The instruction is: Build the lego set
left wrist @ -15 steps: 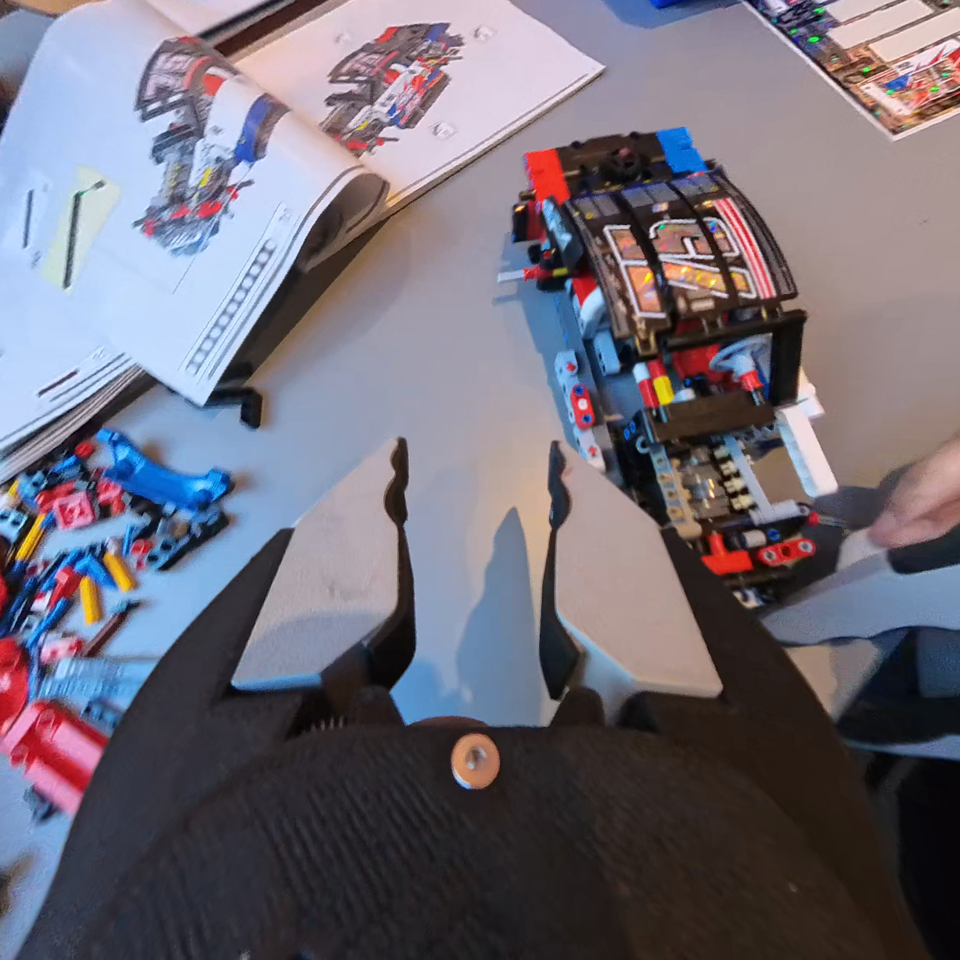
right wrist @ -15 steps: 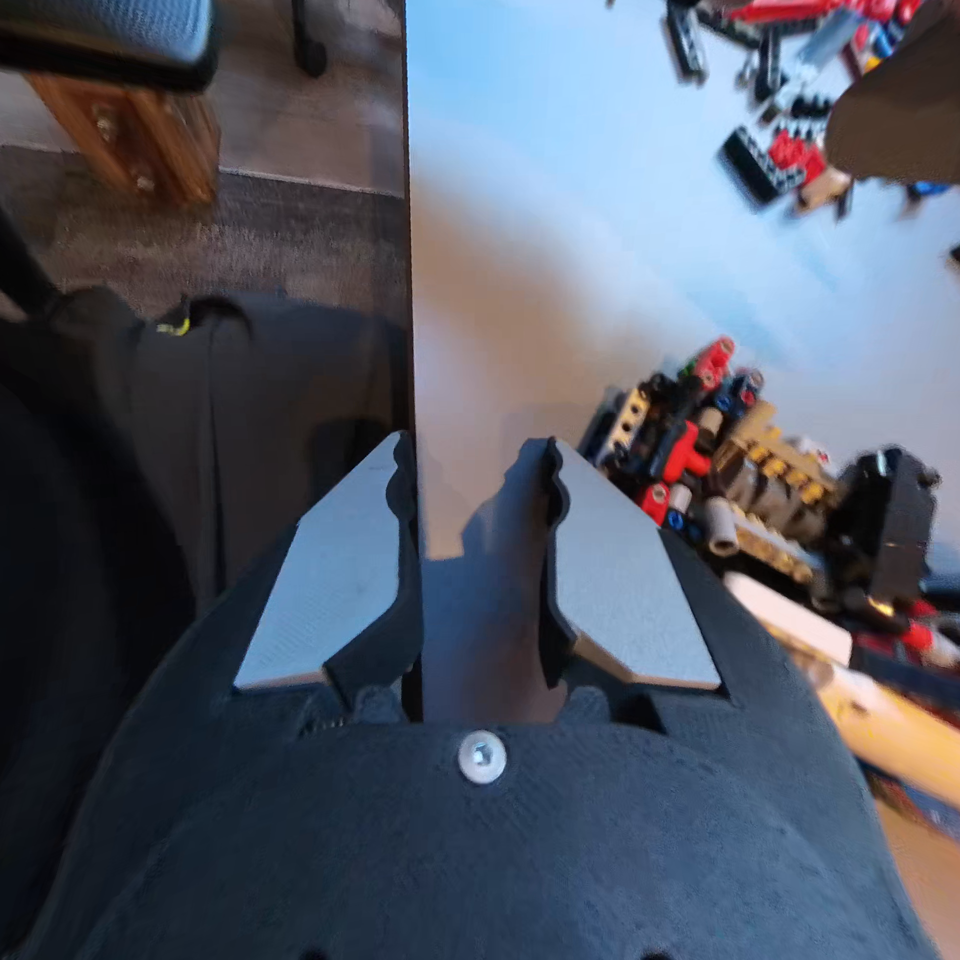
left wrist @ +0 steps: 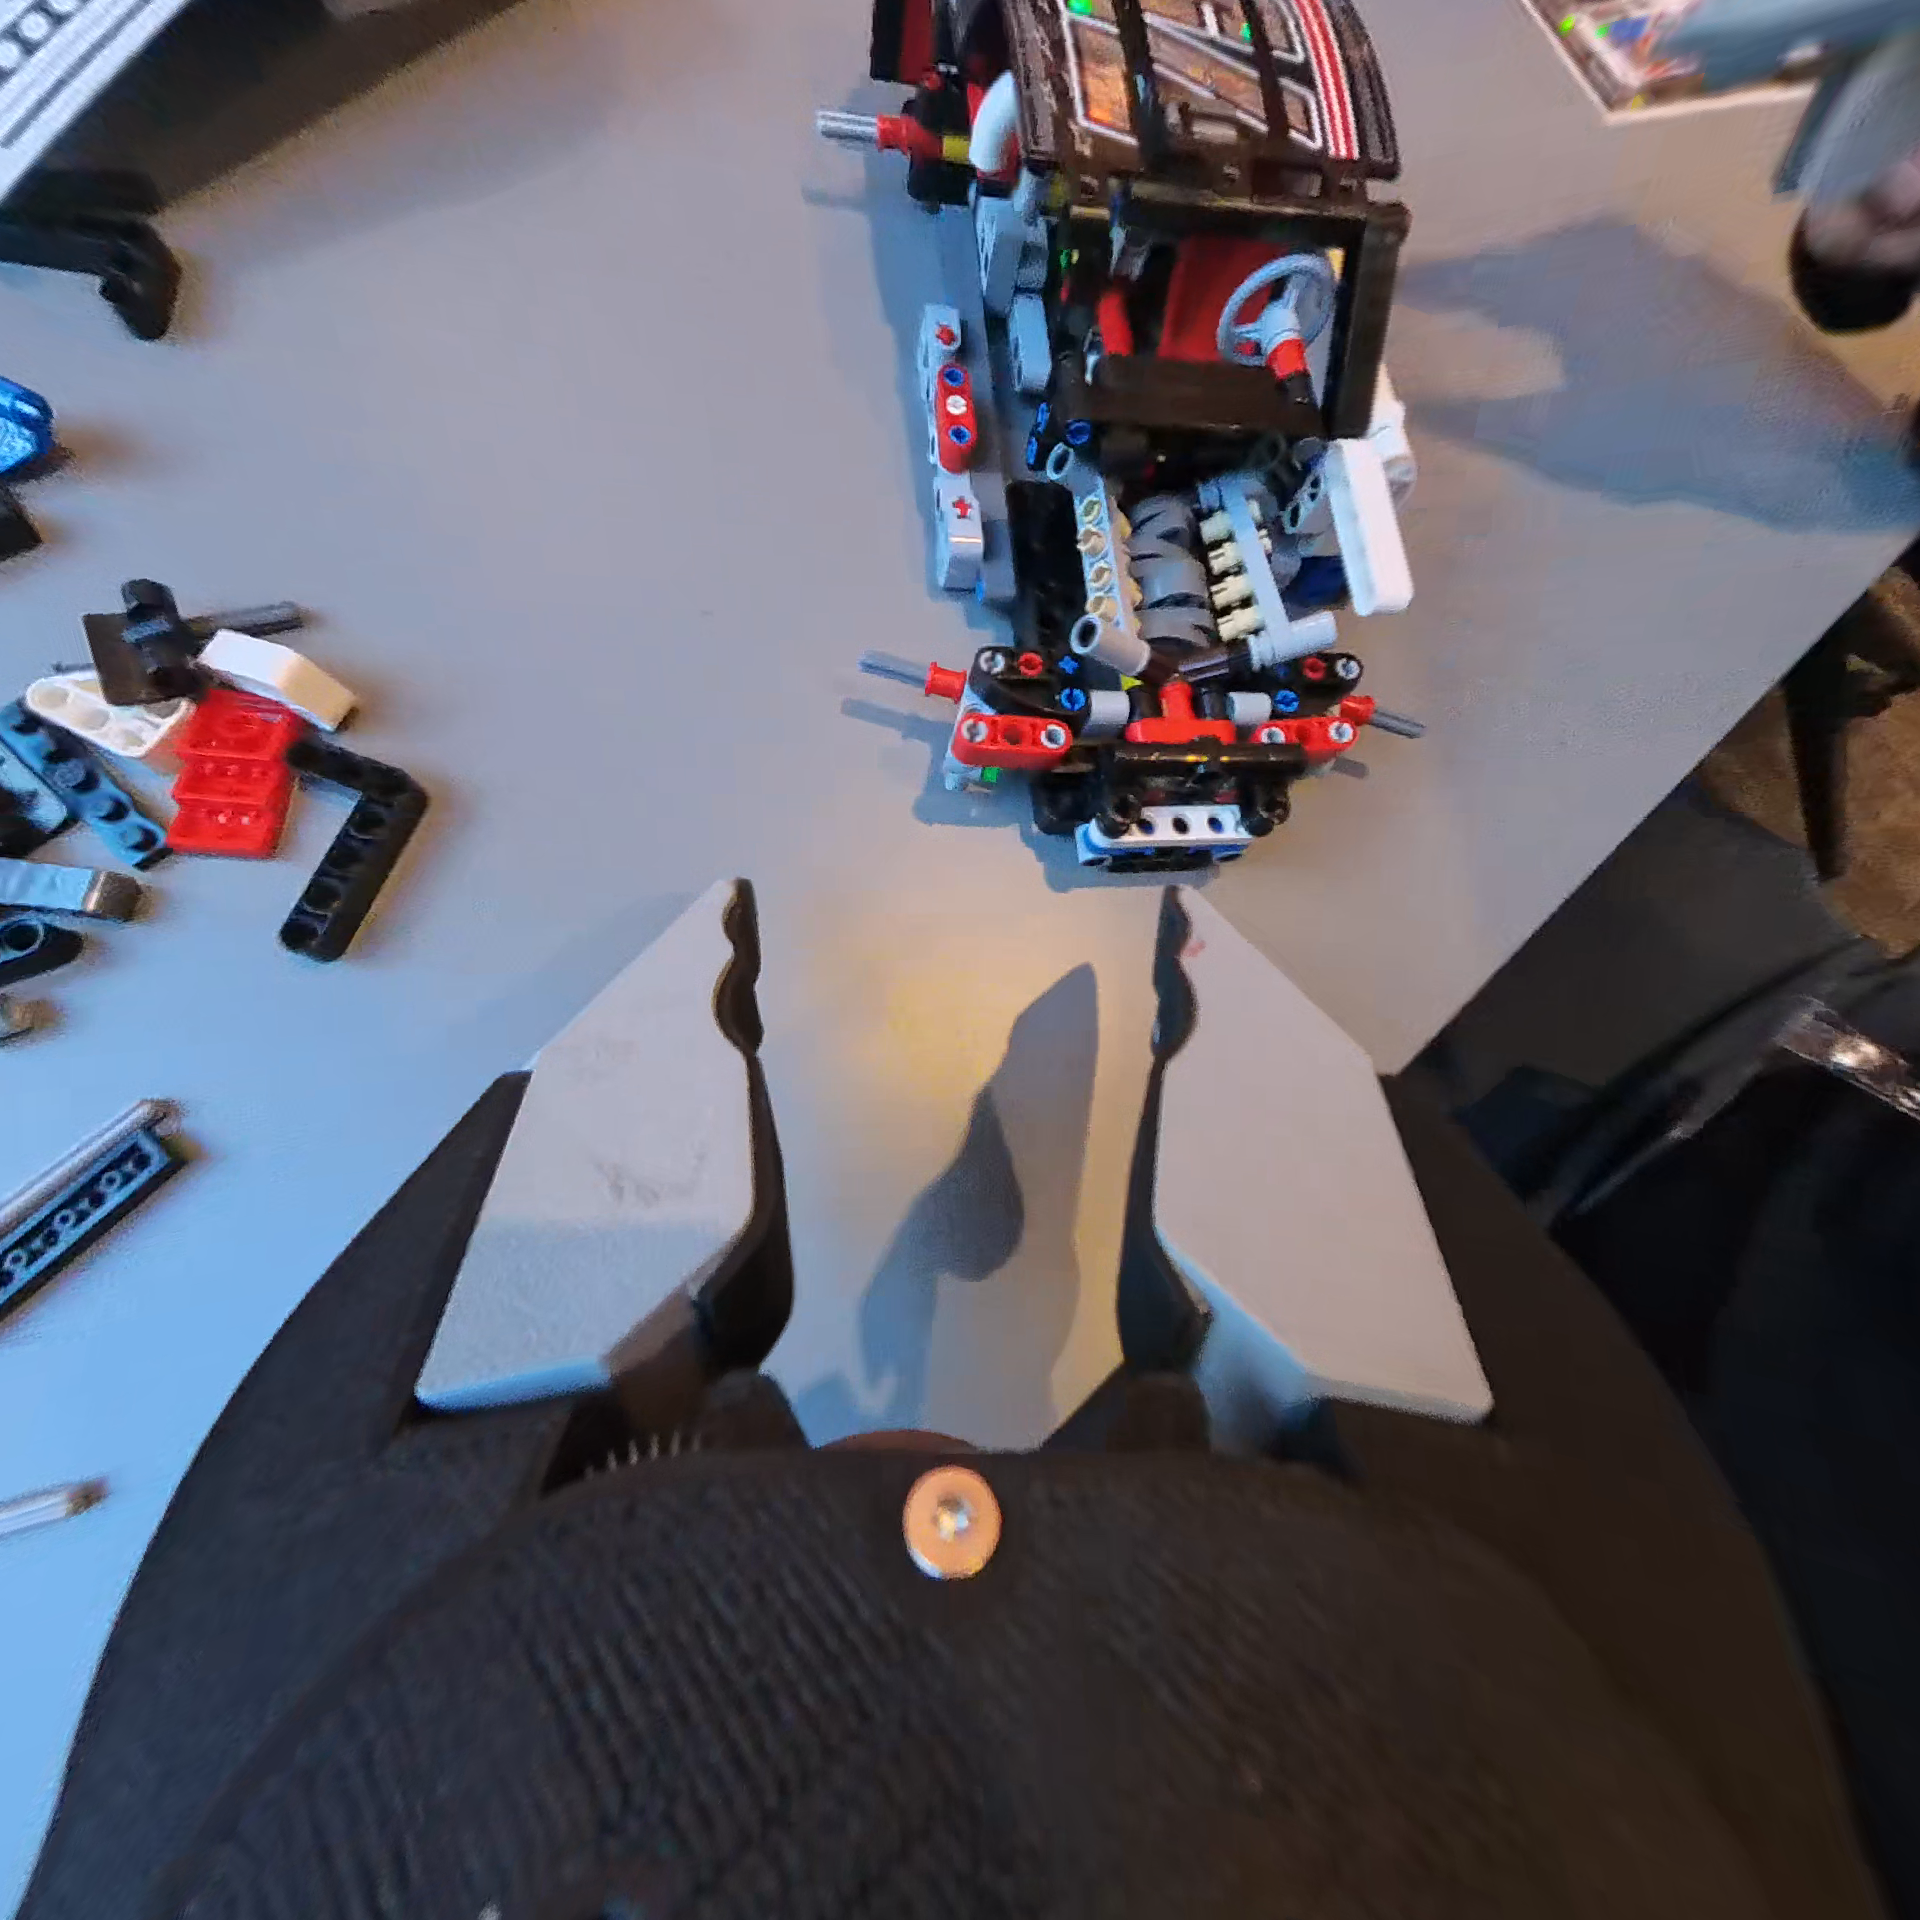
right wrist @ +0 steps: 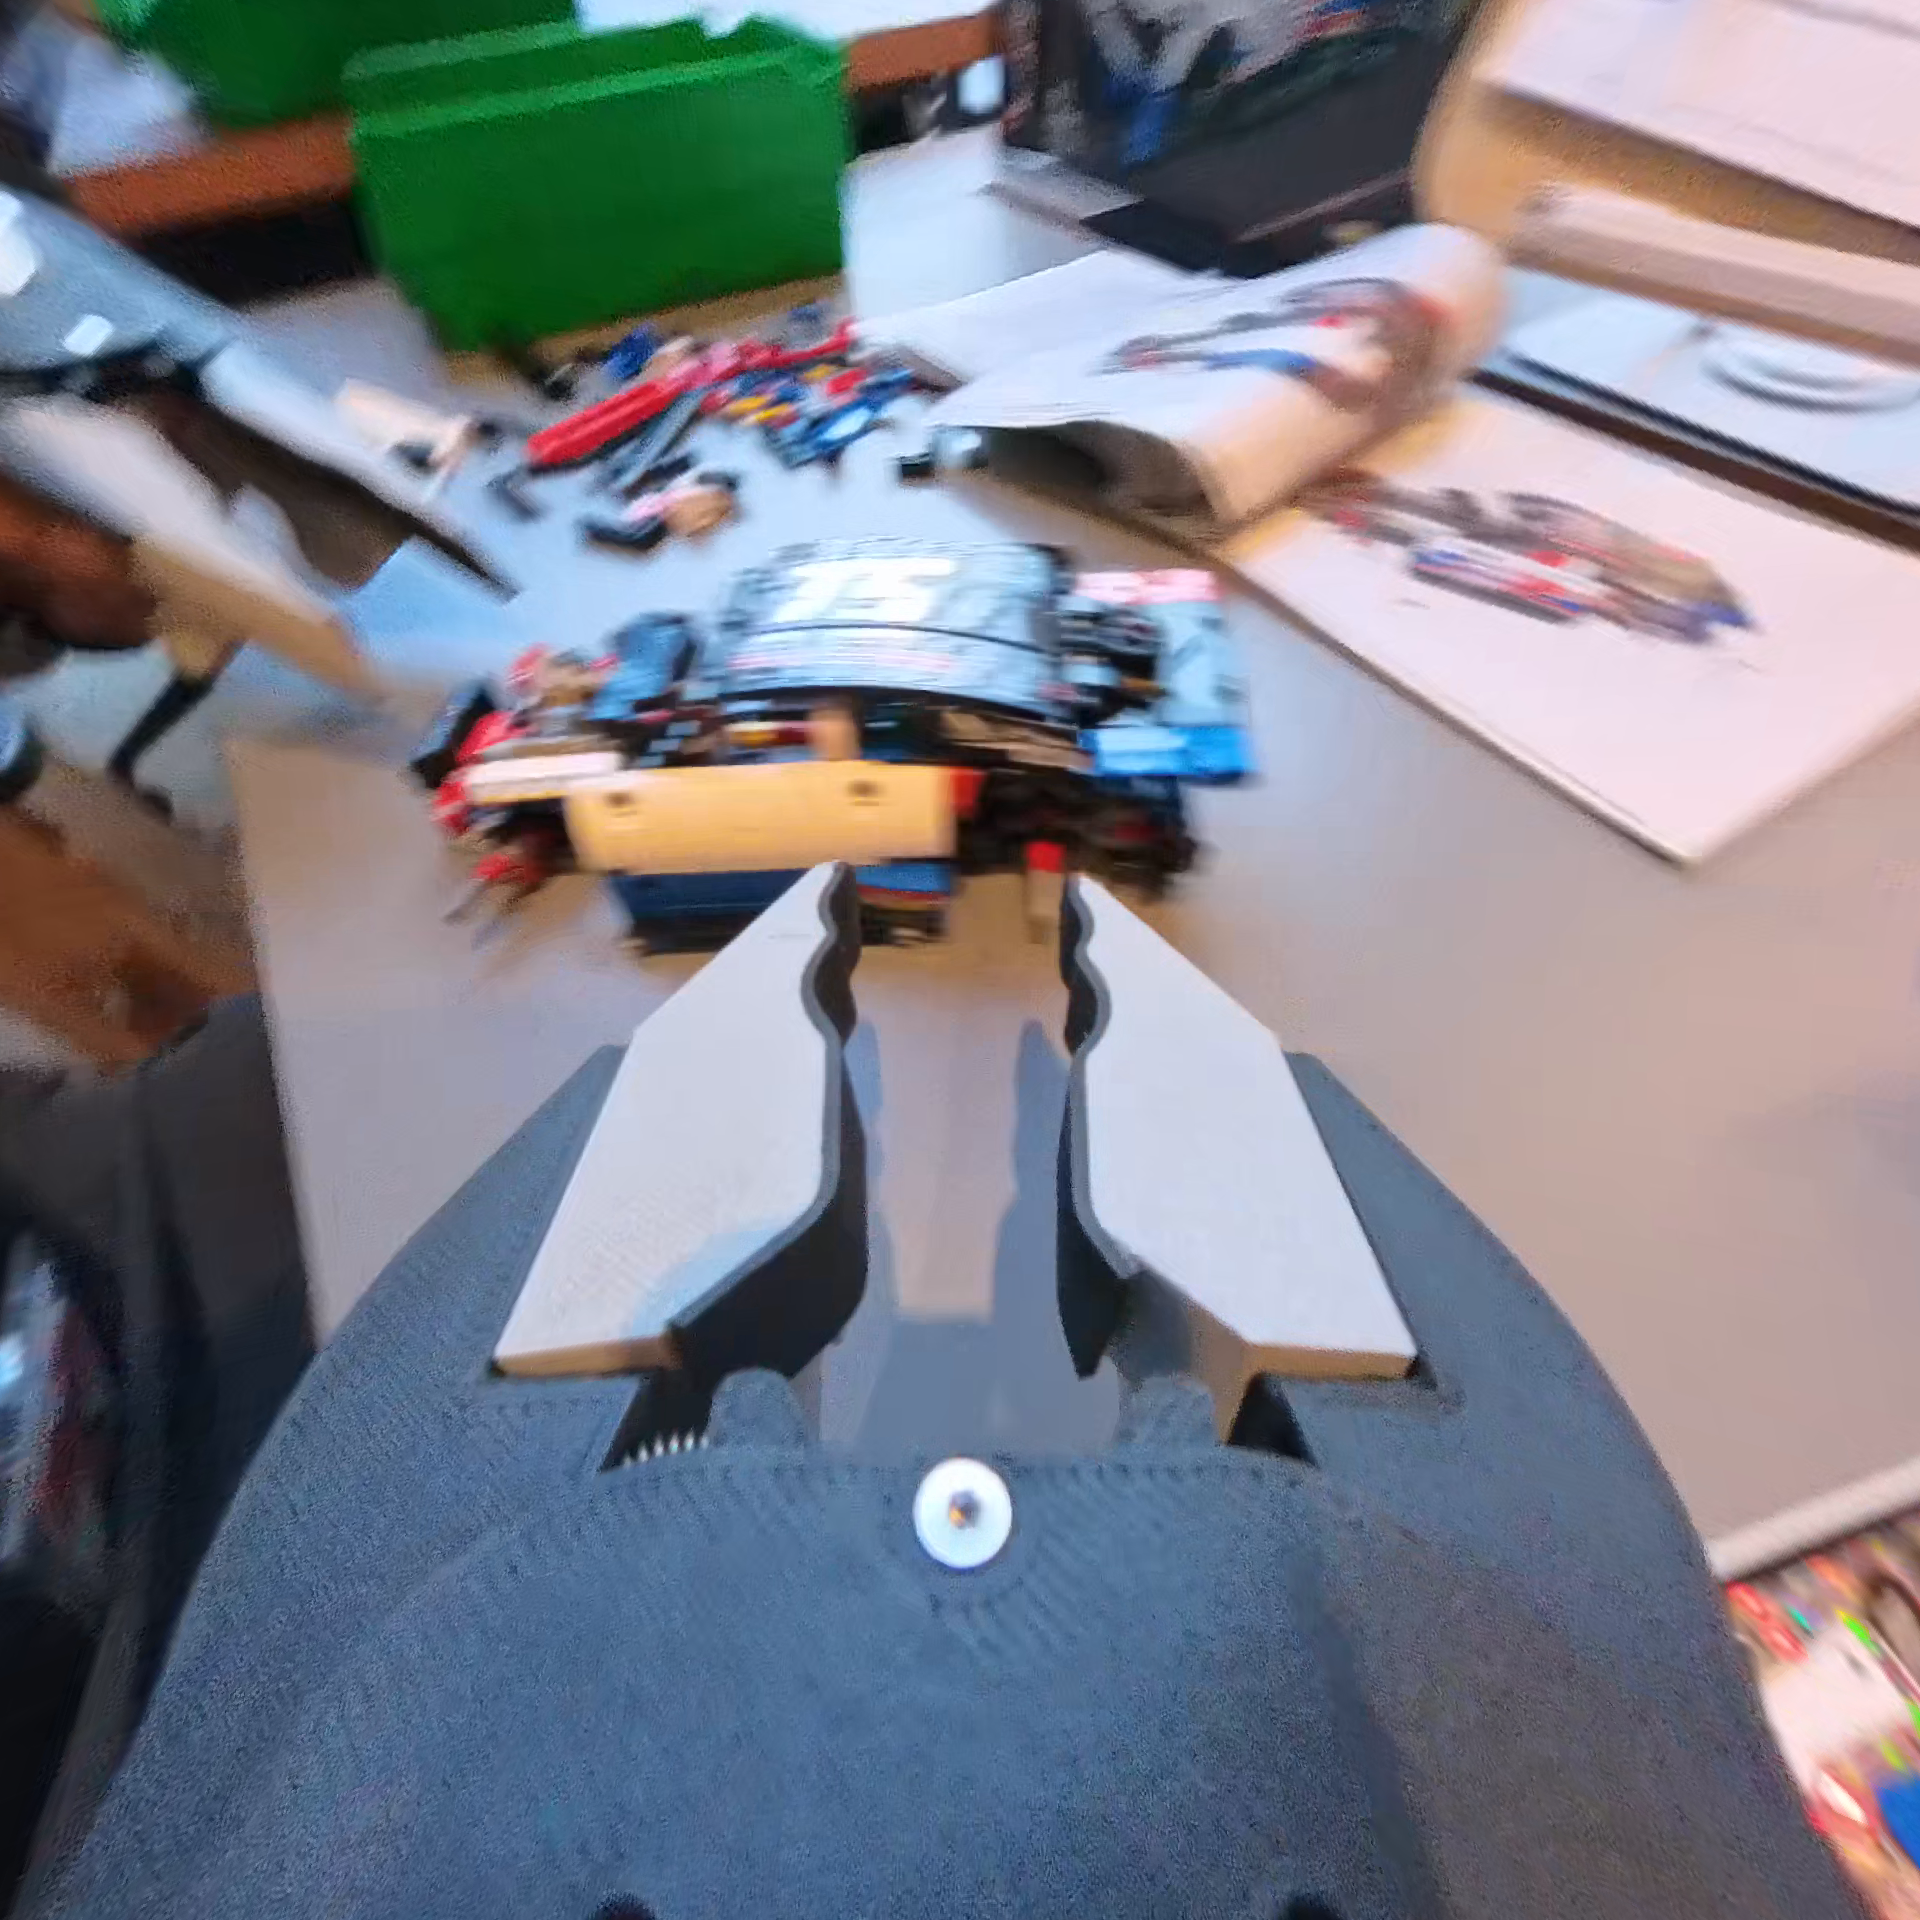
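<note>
A half-built lego car [left wrist: 1153,436] with a black decorated roof, red seat and grey steering wheel stands on the grey table [left wrist: 582,436]. My left gripper [left wrist: 956,925] is open and empty, just short of the car's open front end. In the blurred right wrist view the car [right wrist: 852,717] is side-on, and my right gripper [right wrist: 956,914] is open and empty, its tips close to the car's near side. Loose lego pieces [left wrist: 249,769] lie left of the car, among them a red block and a black L-shaped beam.
The table's edge [left wrist: 1621,862] runs diagonally right of the car, with dark floor beyond. An open instruction booklet [right wrist: 1226,374], a green box [right wrist: 603,177], more loose pieces [right wrist: 707,416] and a cardboard box [right wrist: 1704,135] lie behind the car. The other gripper shows at the top right [left wrist: 1860,156].
My left gripper has moved closer to the car's front and opened wider. My right gripper has swung from the table edge to face the car's side.
</note>
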Demonstrator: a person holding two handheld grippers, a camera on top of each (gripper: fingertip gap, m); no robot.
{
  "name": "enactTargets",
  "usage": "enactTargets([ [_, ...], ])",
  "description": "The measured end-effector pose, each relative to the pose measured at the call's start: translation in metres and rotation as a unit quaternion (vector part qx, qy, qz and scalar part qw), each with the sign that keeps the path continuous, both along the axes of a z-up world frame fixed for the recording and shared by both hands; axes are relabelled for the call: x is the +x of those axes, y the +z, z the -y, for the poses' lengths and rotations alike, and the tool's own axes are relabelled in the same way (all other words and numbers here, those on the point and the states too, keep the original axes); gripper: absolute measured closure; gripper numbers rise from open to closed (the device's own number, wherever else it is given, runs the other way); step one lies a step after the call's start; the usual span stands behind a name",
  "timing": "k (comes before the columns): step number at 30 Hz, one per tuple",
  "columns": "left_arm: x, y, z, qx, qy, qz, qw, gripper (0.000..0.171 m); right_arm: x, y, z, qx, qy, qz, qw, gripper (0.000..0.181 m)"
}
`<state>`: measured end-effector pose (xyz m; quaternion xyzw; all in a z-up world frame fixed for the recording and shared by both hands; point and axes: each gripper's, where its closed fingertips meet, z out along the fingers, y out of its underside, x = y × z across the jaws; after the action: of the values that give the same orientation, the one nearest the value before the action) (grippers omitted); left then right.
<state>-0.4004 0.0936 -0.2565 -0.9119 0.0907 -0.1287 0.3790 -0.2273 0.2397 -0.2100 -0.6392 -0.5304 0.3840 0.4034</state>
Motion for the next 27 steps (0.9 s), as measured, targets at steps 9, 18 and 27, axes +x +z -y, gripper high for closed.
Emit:
enactTargets([
  [9,-0.005,-0.001,-0.018,0.048,0.022,-0.008,0.999,0.103,0.044,-0.001,-0.065,0.014,-0.116,-0.061,0.991,0.138],
  [18,-0.001,-0.009,-0.016,0.046,0.003,0.007,0.999,0.106,0.05,0.005,-0.073,0.025,-0.135,-0.08,0.987,0.138],
  [27,0.007,0.0,-0.011,0.069,-0.024,0.066,0.995,0.115,0.053,0.014,-0.073,0.034,-0.133,-0.108,0.985,0.13],
])
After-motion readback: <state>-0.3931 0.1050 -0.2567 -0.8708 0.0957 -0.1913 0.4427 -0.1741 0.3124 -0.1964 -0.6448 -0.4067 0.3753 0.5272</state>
